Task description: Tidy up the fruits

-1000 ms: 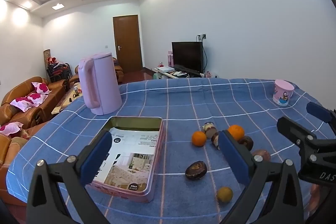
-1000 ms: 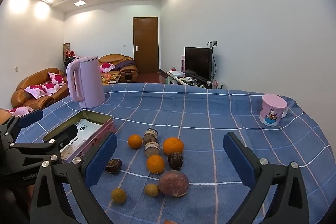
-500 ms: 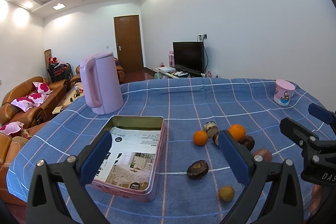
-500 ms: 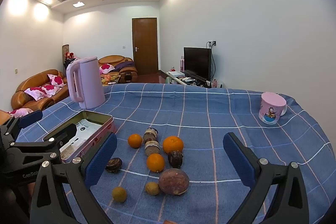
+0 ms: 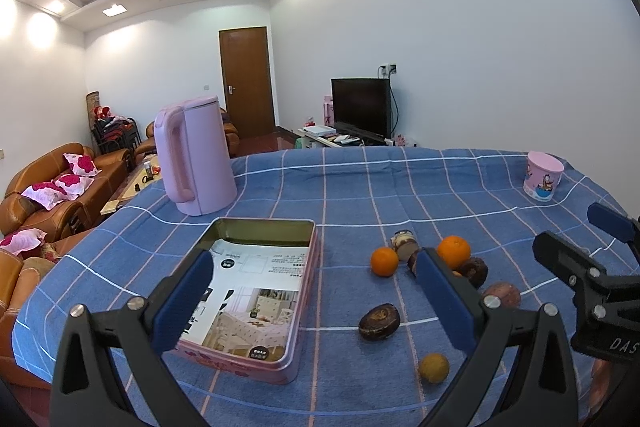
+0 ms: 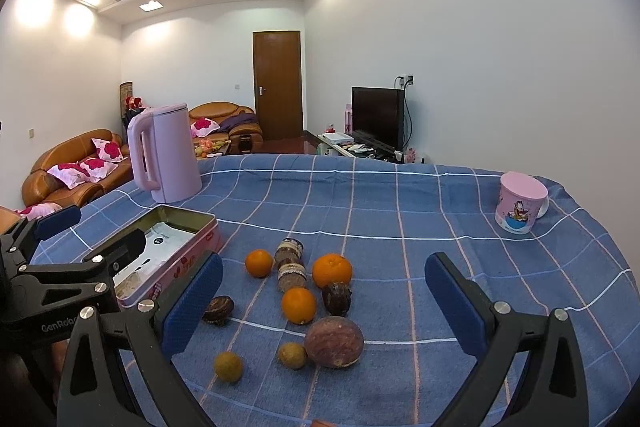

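Several fruits lie loose on the blue checked tablecloth point(image 6: 400, 203): three oranges point(image 6: 298, 305), a large reddish-brown round fruit point(image 6: 334, 341), small yellow-brown fruits point(image 6: 227, 367), dark wrinkled ones point(image 6: 337, 298) and two banded brown pieces point(image 6: 291, 275). An open pink tin point(image 5: 256, 291) with a printed sheet inside sits left of them. My left gripper point(image 5: 310, 301) hangs open above the tin's right side, holding nothing. My right gripper point(image 6: 324, 307) stands open over the fruit cluster, empty. Each gripper shows at the edge of the other's view.
A pink kettle point(image 5: 194, 155) stands behind the tin at the back left. A pink cartoon mug point(image 6: 520, 203) sits near the table's far right edge. Sofas, a door and a television fill the room beyond.
Both views have shifted only slightly; the fruits and tin sit a touch lower or nearer in frame. Neither gripper's opening has changed.
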Demonstrator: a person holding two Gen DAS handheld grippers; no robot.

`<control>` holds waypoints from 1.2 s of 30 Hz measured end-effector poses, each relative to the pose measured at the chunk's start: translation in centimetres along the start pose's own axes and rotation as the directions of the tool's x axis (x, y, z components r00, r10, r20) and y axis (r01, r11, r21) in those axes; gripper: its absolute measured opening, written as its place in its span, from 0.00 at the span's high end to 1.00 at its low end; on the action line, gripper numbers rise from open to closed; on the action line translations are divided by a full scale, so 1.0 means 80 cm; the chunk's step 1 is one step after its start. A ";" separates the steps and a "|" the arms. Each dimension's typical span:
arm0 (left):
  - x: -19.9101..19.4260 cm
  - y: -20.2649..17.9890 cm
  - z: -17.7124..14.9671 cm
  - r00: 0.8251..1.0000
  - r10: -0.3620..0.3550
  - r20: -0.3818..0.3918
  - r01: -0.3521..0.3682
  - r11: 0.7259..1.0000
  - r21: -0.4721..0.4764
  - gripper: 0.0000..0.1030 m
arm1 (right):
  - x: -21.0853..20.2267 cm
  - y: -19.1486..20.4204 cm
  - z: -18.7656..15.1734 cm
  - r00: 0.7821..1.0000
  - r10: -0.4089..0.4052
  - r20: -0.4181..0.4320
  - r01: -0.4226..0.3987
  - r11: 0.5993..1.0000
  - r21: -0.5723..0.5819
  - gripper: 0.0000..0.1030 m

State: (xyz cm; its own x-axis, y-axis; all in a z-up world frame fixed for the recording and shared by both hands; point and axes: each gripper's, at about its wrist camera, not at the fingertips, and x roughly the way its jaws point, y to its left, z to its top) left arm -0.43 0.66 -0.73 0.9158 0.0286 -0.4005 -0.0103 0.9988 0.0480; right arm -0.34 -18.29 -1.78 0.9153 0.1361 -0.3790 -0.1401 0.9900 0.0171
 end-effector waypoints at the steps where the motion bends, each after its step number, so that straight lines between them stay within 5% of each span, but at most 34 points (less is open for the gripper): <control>1: 0.000 0.000 0.000 1.000 0.000 0.000 0.000 1.000 0.000 0.00 | 0.000 0.001 -0.001 1.000 0.000 -0.001 0.000 1.000 -0.001 0.01; 36: 0.005 0.000 -0.004 1.000 -0.001 -0.008 0.001 1.000 -0.005 0.00 | 0.004 0.005 -0.004 1.000 0.006 -0.014 -0.006 1.000 -0.004 0.01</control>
State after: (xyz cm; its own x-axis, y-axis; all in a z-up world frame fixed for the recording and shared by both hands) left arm -0.19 0.72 -1.17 0.9127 0.0278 -0.4078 -0.0112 0.9990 0.0430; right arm -0.24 -17.86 -2.18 0.9092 0.1412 -0.3916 -0.1470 0.9890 0.0153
